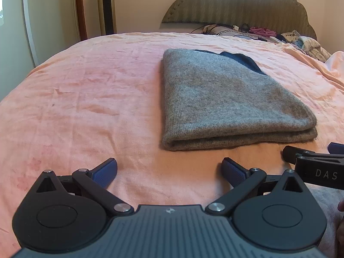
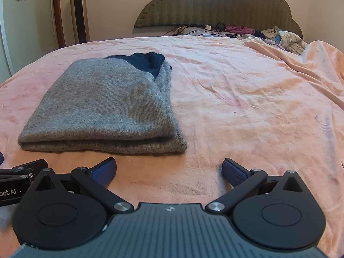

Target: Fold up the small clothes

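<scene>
A folded grey knitted sweater with a dark blue collar [image 1: 228, 99] lies on the pink plush bedspread [image 1: 86, 96]. Just before its near fold, the left gripper [image 1: 169, 172] and right gripper [image 2: 169, 172] hover, jaws spread and empty.

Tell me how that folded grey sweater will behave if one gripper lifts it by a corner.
The grey sweater is soft knit in stacked layers, so it would probably droop and unfold. It looks thick, likely hefty for one pinch. The fuzzy pink blanket may drag against pushing.

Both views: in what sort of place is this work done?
Most likely a bedroom at home. A bed with a pink cover fills both views, a padded headboard stands behind it, and loose clothes lie near the headboard. A folded grey sweater lies on the bed.
</scene>
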Demonstrator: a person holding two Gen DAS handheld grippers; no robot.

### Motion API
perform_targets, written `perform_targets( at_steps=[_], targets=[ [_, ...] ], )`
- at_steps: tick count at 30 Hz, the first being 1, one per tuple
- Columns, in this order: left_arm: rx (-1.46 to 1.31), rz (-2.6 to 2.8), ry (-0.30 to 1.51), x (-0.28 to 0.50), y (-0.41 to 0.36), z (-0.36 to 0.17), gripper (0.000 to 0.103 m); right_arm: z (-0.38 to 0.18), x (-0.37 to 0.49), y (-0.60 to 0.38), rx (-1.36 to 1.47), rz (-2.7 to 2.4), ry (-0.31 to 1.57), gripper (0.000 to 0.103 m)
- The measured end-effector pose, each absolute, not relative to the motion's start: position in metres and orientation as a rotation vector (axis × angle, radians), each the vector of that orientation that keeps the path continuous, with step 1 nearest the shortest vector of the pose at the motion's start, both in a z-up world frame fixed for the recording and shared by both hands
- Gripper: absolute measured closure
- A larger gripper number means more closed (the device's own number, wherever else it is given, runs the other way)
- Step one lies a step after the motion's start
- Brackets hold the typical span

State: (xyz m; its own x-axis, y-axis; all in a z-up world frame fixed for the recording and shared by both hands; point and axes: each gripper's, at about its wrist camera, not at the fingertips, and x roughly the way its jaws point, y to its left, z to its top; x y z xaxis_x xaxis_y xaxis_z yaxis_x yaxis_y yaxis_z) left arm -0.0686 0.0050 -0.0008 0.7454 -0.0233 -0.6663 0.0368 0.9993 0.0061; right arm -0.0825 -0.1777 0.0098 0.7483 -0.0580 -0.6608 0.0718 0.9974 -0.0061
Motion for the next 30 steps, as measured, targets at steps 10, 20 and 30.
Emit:
perform_targets(
  at_steps=[10, 20, 30],
  targets=[
    [0.023, -0.032, 0.730, -0.0689, 0.0044, -0.0007, 0.000, 0.0096, -0.0835, -0.1760, 0.021, -0.071, 0.719, 0.000],
    [0.023, -0.033, 0.731, -0.0687, 0.0046, -0.0007, 0.000, 0.0093, -0.0837, -0.1760, 0.021, -0.071, 0.719, 0.000],
    [0.024, -0.031, 0.751, -0.0657, 0.0047, 0.0007, 0.000, 0.0092, -0.0836, -0.1759, 0.021, -0.071, 0.718, 0.000]
  ],
)
